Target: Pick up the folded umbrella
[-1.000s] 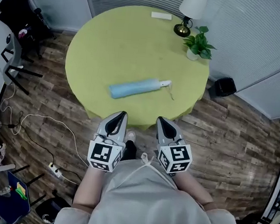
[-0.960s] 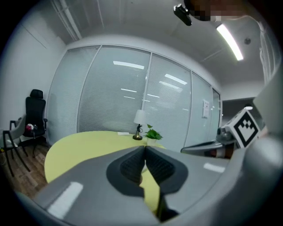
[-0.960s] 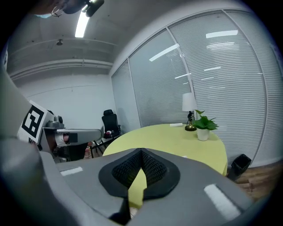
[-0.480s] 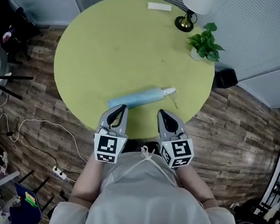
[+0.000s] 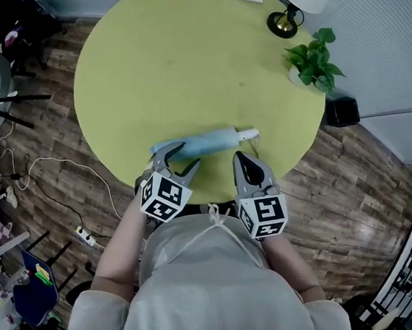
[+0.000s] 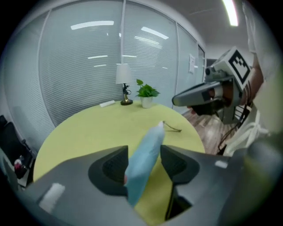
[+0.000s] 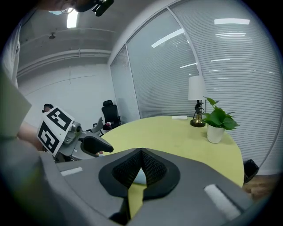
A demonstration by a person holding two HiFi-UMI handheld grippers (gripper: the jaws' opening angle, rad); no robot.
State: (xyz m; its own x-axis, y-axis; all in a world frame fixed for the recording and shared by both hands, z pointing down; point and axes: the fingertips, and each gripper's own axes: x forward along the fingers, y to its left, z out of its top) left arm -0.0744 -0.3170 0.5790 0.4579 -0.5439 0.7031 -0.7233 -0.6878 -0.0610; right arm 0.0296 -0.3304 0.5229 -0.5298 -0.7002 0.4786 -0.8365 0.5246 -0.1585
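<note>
Having come down over the near edge of the table (image 5: pixel 165 62), the left hand-held gripper (image 5: pixel 177 159) is opening its jaws around the left end of the folded umbrella (image 5: pixel 210 140) lying there, not yet pinching it, while the right hand-held gripper (image 5: pixel 244 161) keeps its jaws together, so a grasp looks close.

You've brought your left gripper (image 5: pixel 181 156) forward and down to the table (image 5: pixel 166 55) edge; its jaws are opening, now astride the folded umbrella (image 5: pixel 208 140). Your right gripper (image 5: pixel 244 159) advanced alongside.
</note>
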